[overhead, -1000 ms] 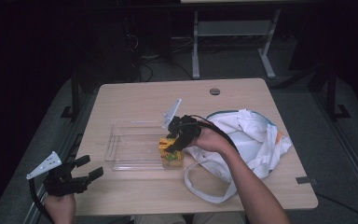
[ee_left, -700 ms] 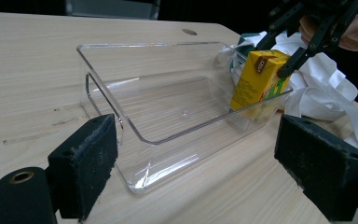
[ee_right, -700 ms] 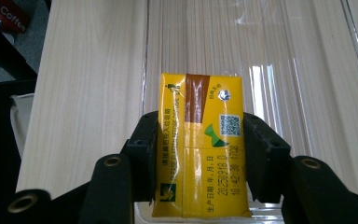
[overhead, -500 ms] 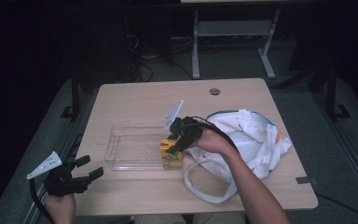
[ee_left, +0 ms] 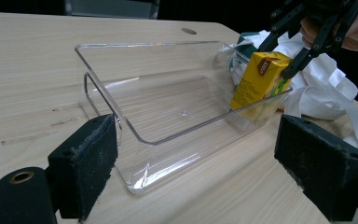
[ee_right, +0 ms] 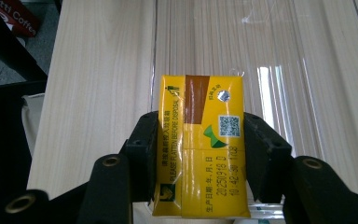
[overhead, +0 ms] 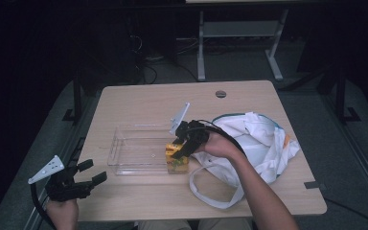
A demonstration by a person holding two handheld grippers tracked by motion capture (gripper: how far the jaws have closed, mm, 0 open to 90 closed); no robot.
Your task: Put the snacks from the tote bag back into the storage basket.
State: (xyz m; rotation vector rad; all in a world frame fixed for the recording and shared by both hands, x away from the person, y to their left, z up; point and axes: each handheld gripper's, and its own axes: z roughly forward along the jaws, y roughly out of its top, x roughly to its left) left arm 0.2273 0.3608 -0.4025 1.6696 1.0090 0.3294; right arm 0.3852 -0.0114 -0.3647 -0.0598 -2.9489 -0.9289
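The right gripper (overhead: 179,149) clamps the yellow juice carton (ee_right: 200,144) between its pads, tilted inside the clear tray's (overhead: 124,165) right end. The left gripper (overhead: 88,175) hangs open and empty off the table's (overhead: 143,98) front-left corner.

Open tray (overhead: 124,158) floor left of the carton (overhead: 176,158) — bag (overhead: 258,139) crowding its right.

Yellow cardboard drink carton (ee_right: 199,144), top face: printed date "20250918 D", below it "10 42:30 1108"; vertical line "PLEASE FLATTEN BEFORE DISPOSAL"; QR code; Chinese characters too small to read. Red package (ee_right: 15,17) at top left corner: partial white text "...tti Coffee".
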